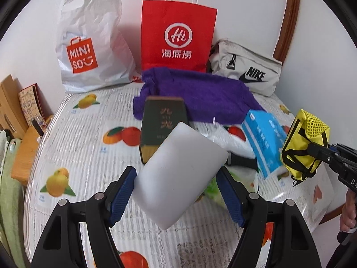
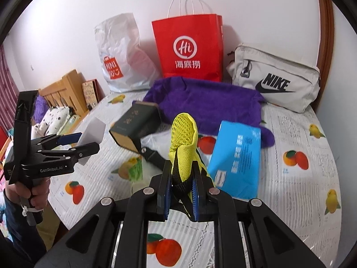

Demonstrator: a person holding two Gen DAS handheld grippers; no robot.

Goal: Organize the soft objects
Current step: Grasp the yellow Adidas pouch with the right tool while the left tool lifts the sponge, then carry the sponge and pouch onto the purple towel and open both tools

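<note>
Yellow mesh pouch (image 2: 184,138) — black-strapped, pinched upright in right gripper (image 2: 178,192).

Left gripper (image 1: 176,192) fingers spread wide and clamping, right gripper (image 2: 181,192) fingers pinched narrow, both angled downward

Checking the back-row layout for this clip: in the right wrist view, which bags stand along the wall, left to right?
white Miniso plastic bag → red paper bag → grey Nike pouch.
</note>
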